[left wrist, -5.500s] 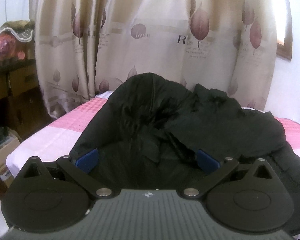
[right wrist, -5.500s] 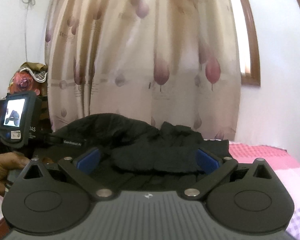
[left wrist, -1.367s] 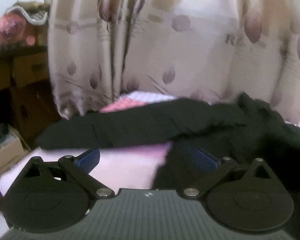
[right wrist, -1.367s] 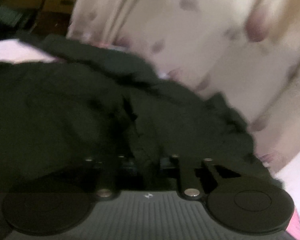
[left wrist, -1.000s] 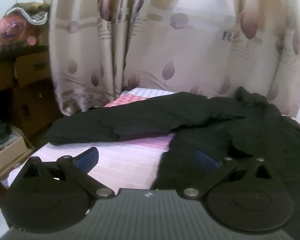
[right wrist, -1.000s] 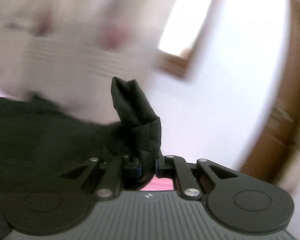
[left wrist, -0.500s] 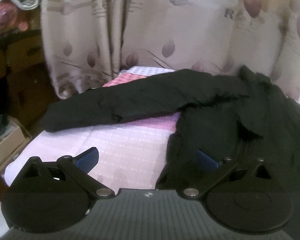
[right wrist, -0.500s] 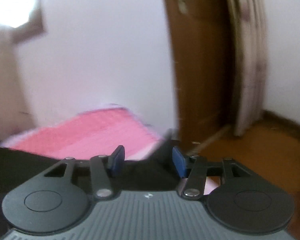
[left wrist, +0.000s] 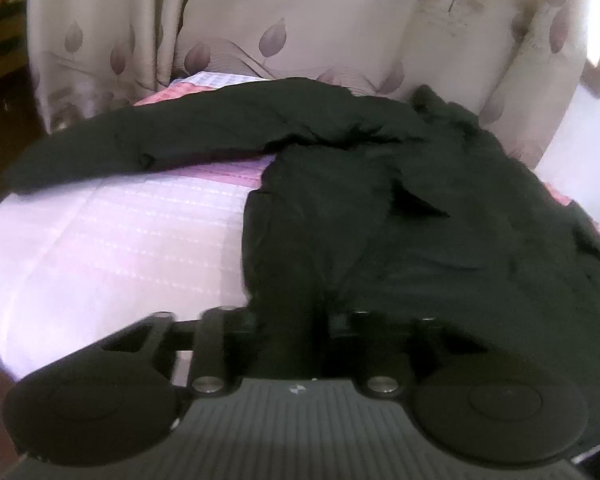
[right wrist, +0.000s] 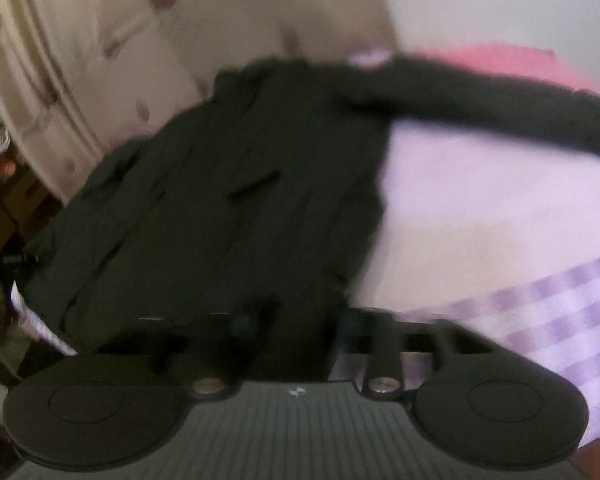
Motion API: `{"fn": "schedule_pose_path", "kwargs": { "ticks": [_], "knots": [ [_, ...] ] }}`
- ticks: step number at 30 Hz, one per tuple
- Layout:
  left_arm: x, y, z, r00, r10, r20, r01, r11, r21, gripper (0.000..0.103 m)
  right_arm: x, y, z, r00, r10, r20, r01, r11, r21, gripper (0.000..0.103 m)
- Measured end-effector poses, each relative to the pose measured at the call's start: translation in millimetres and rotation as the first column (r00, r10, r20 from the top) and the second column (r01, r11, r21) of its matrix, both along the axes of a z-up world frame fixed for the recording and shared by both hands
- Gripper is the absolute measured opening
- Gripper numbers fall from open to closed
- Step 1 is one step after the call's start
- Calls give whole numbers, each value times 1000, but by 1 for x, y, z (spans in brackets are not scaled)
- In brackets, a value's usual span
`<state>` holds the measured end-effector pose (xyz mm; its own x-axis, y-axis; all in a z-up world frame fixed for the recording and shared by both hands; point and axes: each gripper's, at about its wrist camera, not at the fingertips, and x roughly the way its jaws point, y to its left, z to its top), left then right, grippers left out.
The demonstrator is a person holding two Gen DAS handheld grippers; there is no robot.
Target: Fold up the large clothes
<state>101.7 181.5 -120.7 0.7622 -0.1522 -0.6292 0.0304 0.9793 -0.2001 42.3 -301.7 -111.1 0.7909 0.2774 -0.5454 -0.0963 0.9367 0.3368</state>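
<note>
We find the black jacket (left wrist: 400, 208) spread on the bed (left wrist: 120, 240) ahead, sleeves outstretched. Left gripper (left wrist: 296, 320) and right gripper (right wrist: 296, 324) are both closing, hem fabric between their jaws.

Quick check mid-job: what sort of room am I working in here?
Most likely a bedroom: the black jacket lies spread on a bed with a pink and lilac checked bedspread, and a leaf-print curtain hangs right behind it.
</note>
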Motion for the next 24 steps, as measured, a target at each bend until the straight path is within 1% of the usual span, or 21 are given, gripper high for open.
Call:
{"fn": "schedule_pose_path", "kwargs": {
  "ticks": [1, 2, 3, 6, 7, 9, 11, 12, 13, 14, 15, 16, 17, 18, 19, 20, 21, 22, 24],
  "knots": [
    [-5, -4, 3, 1000, -5, 3, 5, 1000, 9, 17, -1, 4, 2, 1000, 4, 17, -4, 1000, -27, 15],
    [-11, -8, 5, 1000, -8, 4, 8, 1000, 20, 16, -2, 4, 7, 1000, 9, 27, -8, 999, -40, 13],
    [-18, -12, 8, 1000, -15, 6, 15, 1000, 26, 15, -6, 2, 10, 999, -3, 35, 4, 1000, -29, 11],
    [-45, -21, 11, 999, -53, 3, 53, 999, 3, 15, -22, -19, 28, 996, -50, 74, 48, 998, 32, 10],
    [-57, -24, 11, 998, -68, -5, 68, 998, -13, 15, -26, -26, 31, 995, -63, 77, 60, 997, 46, 10],
    [-75, -30, 8, 995, -97, -11, 97, 995, -19, 15, -37, -36, 35, 995, -80, 57, 75, 994, 81, 10],
    [-92, -31, 2, 994, -109, -12, 109, 994, -18, 18, -43, -41, 27, 996, -88, 11, 87, 993, 85, 10],
    [-99, -31, 0, 994, -107, -13, 107, 994, -15, 24, -44, -40, 20, 995, -94, -19, 95, 993, 77, 10],
    [-106, -30, -2, 995, -97, -4, 97, 995, -5, 32, -42, -40, 12, 994, -99, -47, 102, 992, 76, 11],
    [-112, -28, 0, 996, -91, 8, 91, 996, 11, 37, -41, -42, 7, 992, -105, -74, 112, 988, 101, 13],
    [-117, -28, 2, 996, -84, 21, 84, 996, 36, 50, -41, -47, 3, 990, -116, -84, 127, 982, 138, 17],
    [-121, -28, 7, 997, -72, 38, 69, 995, 68, 68, -40, -52, 3, 988, -129, -85, 142, 974, 176, 20],
    [-124, -28, 15, 996, -61, 66, 55, 994, 90, 75, -39, -56, 6, 986, -149, -81, 162, 966, 202, 22],
    [-127, -27, 25, 992, -57, 110, 46, 994, 102, 84, -41, -59, 12, 982, -176, -63, 185, 959, 213, 30],
    [-130, -27, 35, 986, -57, 155, 41, 994, 105, 91, -47, -64, 18, 979, -199, -34, 202, 954, 220, 42],
    [-130, -29, 47, 979, -54, 196, 33, 994, 105, 94, -50, -68, 23, 975, -224, 7, 216, 949, 231, 51],
    [-128, -33, 56, 972, -47, 229, 24, 995, 100, 102, -53, -73, 30, 967, -252, 45, 234, 941, 246, 69],
    [-124, -37, 65, 963, -41, 265, 18, 996, 87, 103, -54, -79, 36, 955, -284, 81, 254, 930, 264, 77],
    [-110, -50, 79, 948, -51, 313, 35, 998, 55, 103, -50, -94, 45, 930, -348, 116, 299, 903, 309, 77]
  ]
}}
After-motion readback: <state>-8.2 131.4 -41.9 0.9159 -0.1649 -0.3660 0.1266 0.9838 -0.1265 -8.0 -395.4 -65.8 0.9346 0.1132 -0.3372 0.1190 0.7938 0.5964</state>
